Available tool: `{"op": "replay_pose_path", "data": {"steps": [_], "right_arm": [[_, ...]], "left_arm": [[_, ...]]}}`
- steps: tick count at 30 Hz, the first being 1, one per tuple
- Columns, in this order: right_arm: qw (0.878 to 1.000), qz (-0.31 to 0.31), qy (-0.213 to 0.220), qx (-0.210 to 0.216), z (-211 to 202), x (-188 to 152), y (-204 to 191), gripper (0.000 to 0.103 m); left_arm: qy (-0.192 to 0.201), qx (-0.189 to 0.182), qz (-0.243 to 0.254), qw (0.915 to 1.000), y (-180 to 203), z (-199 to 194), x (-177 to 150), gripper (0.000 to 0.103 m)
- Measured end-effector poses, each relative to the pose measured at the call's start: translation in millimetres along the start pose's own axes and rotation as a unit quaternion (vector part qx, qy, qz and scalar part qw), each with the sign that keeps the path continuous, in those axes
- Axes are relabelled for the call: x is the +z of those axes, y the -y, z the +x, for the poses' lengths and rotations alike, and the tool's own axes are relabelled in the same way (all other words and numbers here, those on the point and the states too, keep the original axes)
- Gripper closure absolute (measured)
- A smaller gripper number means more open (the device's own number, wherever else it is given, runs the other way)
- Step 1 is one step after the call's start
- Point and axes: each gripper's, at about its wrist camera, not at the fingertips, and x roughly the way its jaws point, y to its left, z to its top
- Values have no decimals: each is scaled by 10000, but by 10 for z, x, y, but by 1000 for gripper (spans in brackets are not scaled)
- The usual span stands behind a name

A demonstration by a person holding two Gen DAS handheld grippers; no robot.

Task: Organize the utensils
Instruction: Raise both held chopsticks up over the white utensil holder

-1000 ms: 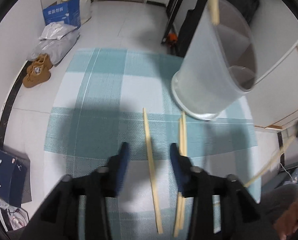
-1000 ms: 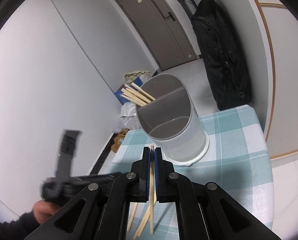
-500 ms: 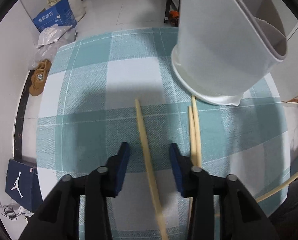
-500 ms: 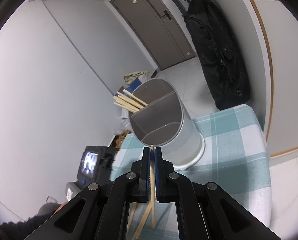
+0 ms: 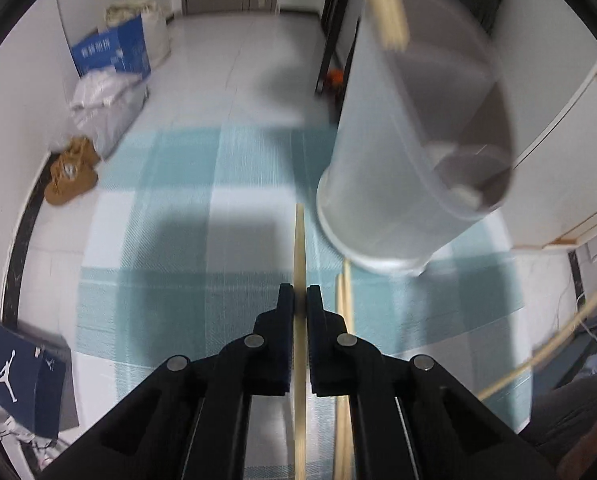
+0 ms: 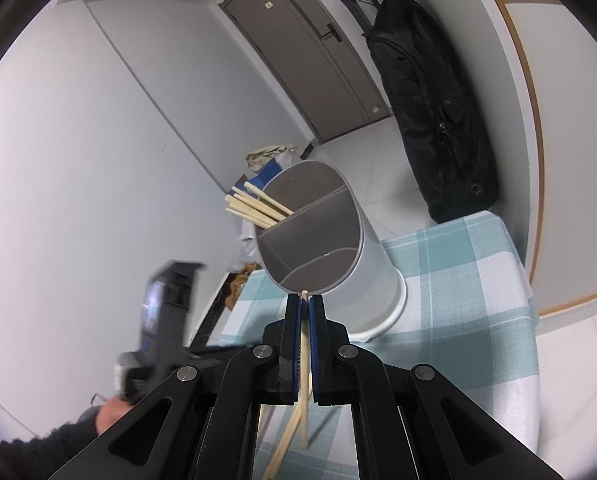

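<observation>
My left gripper [image 5: 300, 296] is shut on a wooden chopstick [image 5: 299, 240] that points toward the base of the grey divided utensil holder [image 5: 410, 152]. Two more chopsticks [image 5: 344, 292] lie on the checked cloth just right of it. My right gripper [image 6: 304, 300] is shut on another chopstick [image 6: 305, 360], its tip just below the holder's rim [image 6: 310, 236]. Several chopsticks [image 6: 254, 208] stand in the holder's far compartment. The left gripper shows blurred at the left of the right wrist view [image 6: 162, 312].
The round table has a teal and white checked cloth [image 5: 170, 240]. On the floor lie brown shoes [image 5: 70, 176], bags [image 5: 106, 108] and a blue box [image 5: 110, 52]. A black bag [image 6: 430, 120] hangs by the wall behind the table.
My left gripper closed on the chopstick that lay between its open fingers and lifted away from the cloth. My right gripper kept its chopstick and shifted slightly toward the holder.
</observation>
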Motion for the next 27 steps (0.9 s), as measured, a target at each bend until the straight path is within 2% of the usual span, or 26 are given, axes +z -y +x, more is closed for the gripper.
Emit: {"op": "replay_pose_path", "data": {"steps": [6, 13, 19, 27], "right_arm": [[9999, -151, 81, -16, -40, -46, -90, 100], [9989, -444, 142, -76, -97, -99, -243, 100], [9979, -592, 228, -158, -140, -75, -339, 100], [9950, -847, 510, -130, -310, 206, -506, 100]], "left_arm": [[1037, -167, -30, 9945, 57, -576, -139, 101], [1904, -433, -24, 9808, 280, -866, -138, 101], [2148, -589, 63, 9749, 313, -945, -111, 101], [2611, -871, 31, 9614, 335, -1269, -6, 101]]}}
